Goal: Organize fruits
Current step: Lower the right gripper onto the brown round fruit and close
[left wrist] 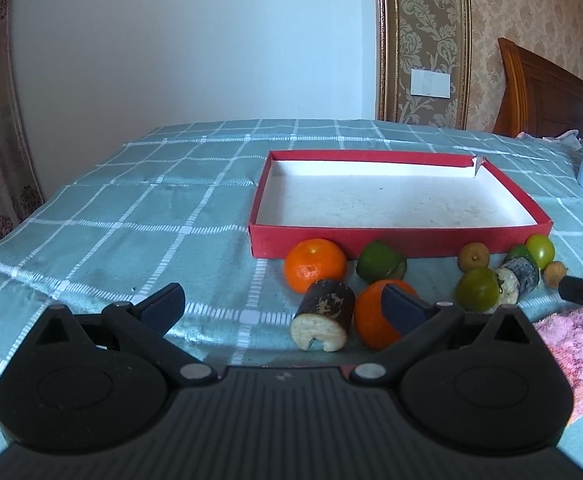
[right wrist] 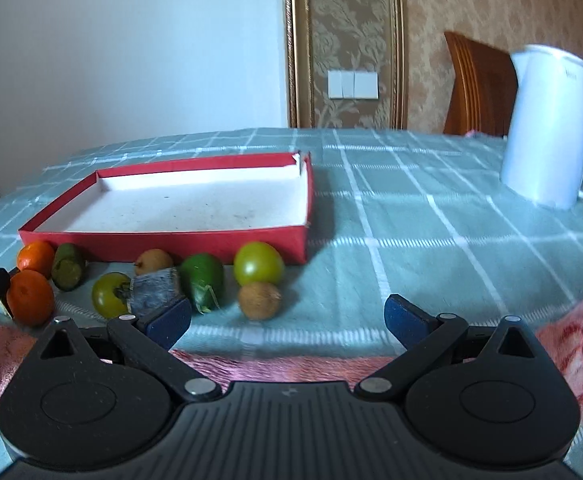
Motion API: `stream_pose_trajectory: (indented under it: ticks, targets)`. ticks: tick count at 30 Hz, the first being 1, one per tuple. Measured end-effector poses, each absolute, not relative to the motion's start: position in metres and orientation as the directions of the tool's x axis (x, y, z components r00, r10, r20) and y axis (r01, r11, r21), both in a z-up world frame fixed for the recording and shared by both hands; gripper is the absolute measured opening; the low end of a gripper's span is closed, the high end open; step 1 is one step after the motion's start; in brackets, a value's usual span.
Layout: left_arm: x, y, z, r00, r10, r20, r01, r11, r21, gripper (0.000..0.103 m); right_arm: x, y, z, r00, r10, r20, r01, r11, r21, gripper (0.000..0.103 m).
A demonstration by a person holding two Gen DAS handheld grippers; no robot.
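Bench (left wrist: 139, 216) with teal check cloth carries everything. White kettle (right wrist: 547, 128) stands toward the far right corner, well apart from the fruit. Red box (left wrist: 395, 242), shallow, white inside, nothing in it, sits mid-bench. Pink towel (right wrist: 571, 344) lies along the near edge.

All fruit lies loose on the cloth in a row along the box's near wall, none inside. Left end: far orange (left wrist: 314, 265) just beside the wall, near orange (left wrist: 375, 316) in front of it, dark cut cane piece (left wrist: 325, 314) with pale end touching the near orange. Green lime-like fruit (left wrist: 380, 267) close to the wall. Right end: second cane piece (left wrist: 517, 280), two green tomatoes, front one (left wrist: 477, 290) and back one (left wrist: 541, 249) at the box's near right corner, two small brown longan-like fruits (left wrist: 474, 257).

Left tongs (left wrist: 283, 306) wide apart, empty, low over the near edge, right finger overlapping the near orange in view; contact unclear. Right tongs (right wrist: 287, 322) wide apart, empty, over the towel, facing the row's right end.
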State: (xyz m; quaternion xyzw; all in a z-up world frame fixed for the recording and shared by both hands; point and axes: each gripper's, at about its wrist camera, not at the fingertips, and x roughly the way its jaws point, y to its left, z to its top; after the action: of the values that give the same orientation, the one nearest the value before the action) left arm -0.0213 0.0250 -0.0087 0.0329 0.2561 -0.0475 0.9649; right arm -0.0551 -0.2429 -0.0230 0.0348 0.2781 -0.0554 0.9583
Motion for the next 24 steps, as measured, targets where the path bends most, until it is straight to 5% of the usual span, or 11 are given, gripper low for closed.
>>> stream_pose_trajectory:
  ticks: [10, 15, 19, 24]
  targets:
    - [-0.02, 0.027, -0.009, 0.864, -0.075, -0.499, 0.106, 0.994, 0.035, 0.103, -0.045, -0.244, -0.022, 0.842, -0.09, -0.532, 0.093, 0.995, -0.02, 0.102]
    - [-0.02, 0.027, -0.009, 0.863, -0.075, -0.5, 0.107, 0.994, 0.036, 0.103, -0.029, -0.24, -0.025, 0.815, -0.076, -0.574, 0.054, 0.997, -0.054, 0.084]
    - [-0.018, 0.028, -0.009, 0.861, -0.082, -0.503, 0.109, 0.994, 0.024, 0.103, -0.027, -0.238, -0.027, 0.812, -0.073, -0.578, 0.044, 0.997, -0.065, 0.082]
    - [-0.018, 0.029, -0.01, 0.863, -0.088, -0.498, 0.115, 0.993, 0.023, 0.103, -0.023, -0.236, -0.028, 0.802, -0.057, -0.594, 0.019, 0.997, -0.071, 0.054]
